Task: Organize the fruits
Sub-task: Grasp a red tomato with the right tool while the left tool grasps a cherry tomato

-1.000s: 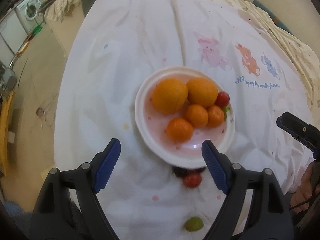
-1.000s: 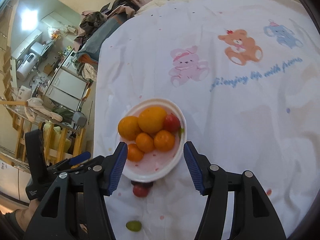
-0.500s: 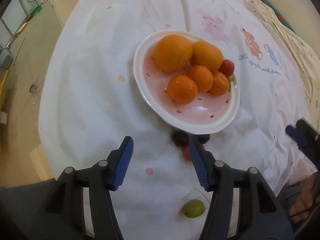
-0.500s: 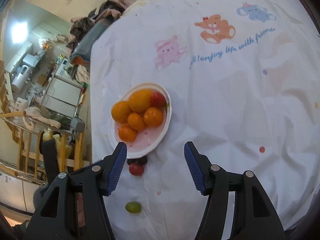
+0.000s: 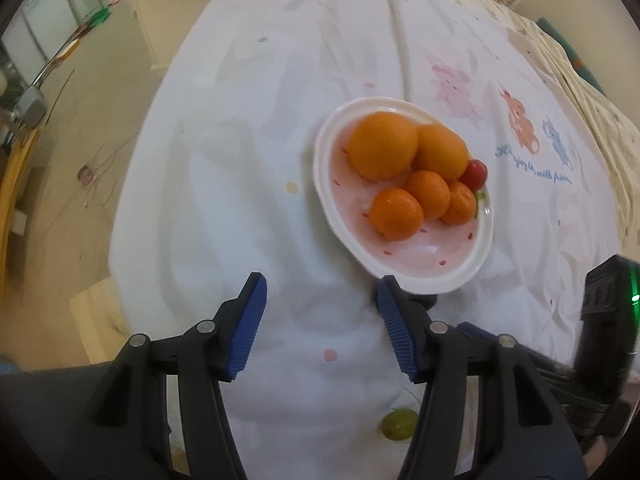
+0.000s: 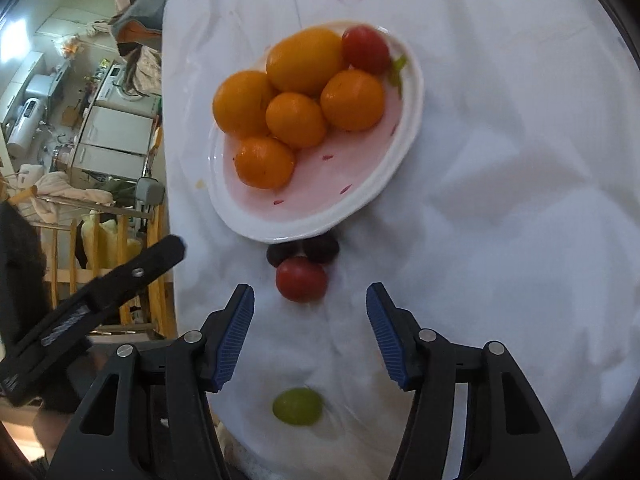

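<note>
1. White cloth (image 6: 500, 208), printed with pastel cartoon animals, is covering the table; a cluttered kitchen is showing beyond its left edge.
2. You are holding the right gripper (image 6: 310, 328) with its blue-padded jaws wide apart and nothing between them.
3. Straight ahead of those jaws, just beyond the fingertips and roughly on the centre line, a loose red cherry tomato (image 6: 301, 279) is lying on the cloth. It is round, so no long axis matters.
4. Two dark grapes (image 6: 304, 251) are sitting right behind it, touching it or nearly so, tucked against the plate (image 6: 408, 92).
5. A green grape (image 6: 297, 406) is lying nearer you, under the right gripper, behind the fingertips.
6. You are holding the left gripper (image 5: 320, 320) with jaws apart too, empty, over bare cloth. From this view its right finger is hiding the tomato.
7. Farther out, the plate is holding five oranges (image 6: 296, 120) and another red tomato (image 6: 366, 50).
8. Judgement: the right hand is better placed for the loose tomato; a short forward reach looks enough, though closing could nudge the dark grapes.
</note>
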Demonstrator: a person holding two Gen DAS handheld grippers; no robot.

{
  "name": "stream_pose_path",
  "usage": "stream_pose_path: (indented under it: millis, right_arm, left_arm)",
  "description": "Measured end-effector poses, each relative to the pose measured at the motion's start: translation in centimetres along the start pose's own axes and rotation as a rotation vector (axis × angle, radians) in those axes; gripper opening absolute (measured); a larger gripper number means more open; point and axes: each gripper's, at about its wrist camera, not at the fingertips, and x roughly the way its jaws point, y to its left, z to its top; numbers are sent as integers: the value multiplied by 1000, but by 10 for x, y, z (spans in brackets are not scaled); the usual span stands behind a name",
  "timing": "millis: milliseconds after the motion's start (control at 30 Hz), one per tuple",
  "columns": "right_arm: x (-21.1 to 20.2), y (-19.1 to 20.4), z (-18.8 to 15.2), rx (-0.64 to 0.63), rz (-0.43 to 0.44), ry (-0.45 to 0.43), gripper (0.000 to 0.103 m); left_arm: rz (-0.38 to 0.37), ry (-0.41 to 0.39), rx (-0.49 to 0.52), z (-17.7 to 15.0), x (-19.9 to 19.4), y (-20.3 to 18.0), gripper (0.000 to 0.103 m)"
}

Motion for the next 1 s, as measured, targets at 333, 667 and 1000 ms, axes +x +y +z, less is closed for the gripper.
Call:
stream_pose_path:
  millis: [333, 667, 1000]
  right_arm:
    - [31, 18, 5, -75, -71, 48, 35]
    - [-10, 9, -1, -128, -89, 51, 35]
    - [-87, -25, 14, -82, -52, -107, 35]
  left_arm:
    - [-1, 12, -26, 0, -1, 5, 54]
    - [-4, 12, -13, -2, -2, -1, 54]
    - [18, 48, 68, -12, 15, -19, 54]
